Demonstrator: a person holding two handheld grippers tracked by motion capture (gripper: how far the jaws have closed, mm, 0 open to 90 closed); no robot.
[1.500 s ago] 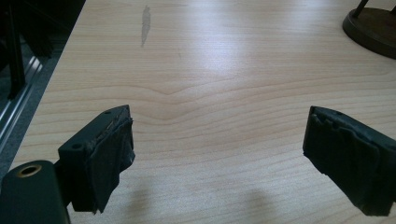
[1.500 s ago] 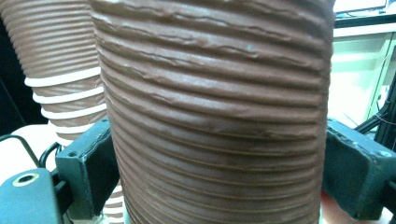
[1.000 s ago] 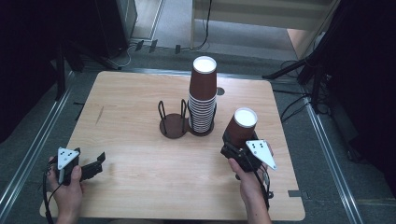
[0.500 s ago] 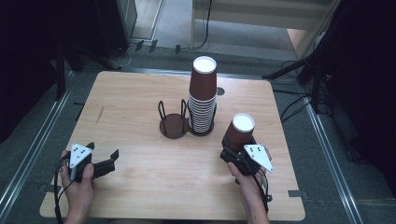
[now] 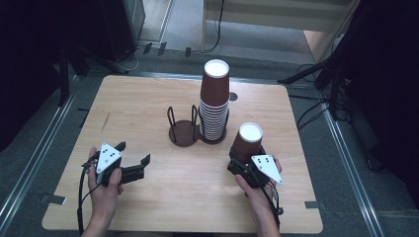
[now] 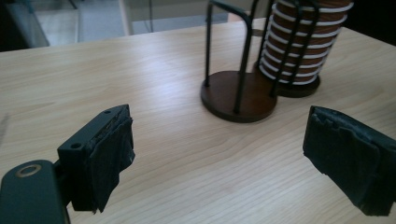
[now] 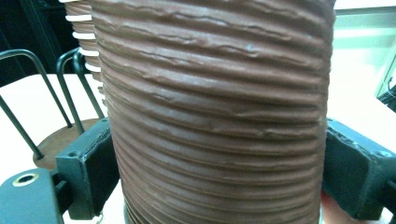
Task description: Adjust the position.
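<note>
well, my left gripper (image 5: pixel 132 164) hangs released over bare wooden table (image 5: pixel 148 98), near the empty wire holder (image 5: pixel 184 128) and cup stack (image 5: pixel 214 103). my right gripper (image 5: pixel 243 163) clenches the ribbed brown cup (image 5: pixel 247 143), hiding its base; dark room beyond.

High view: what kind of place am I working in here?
Likely a lab or recording studio, not a home: a bare wooden table on a grey floor, black stand legs and loose cables around it, dark curtains at the sides.

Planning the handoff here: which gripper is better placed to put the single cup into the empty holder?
Right: the right gripper already clamps the cup beside the empty holder; the left gripper is open and holds nothing.
</note>
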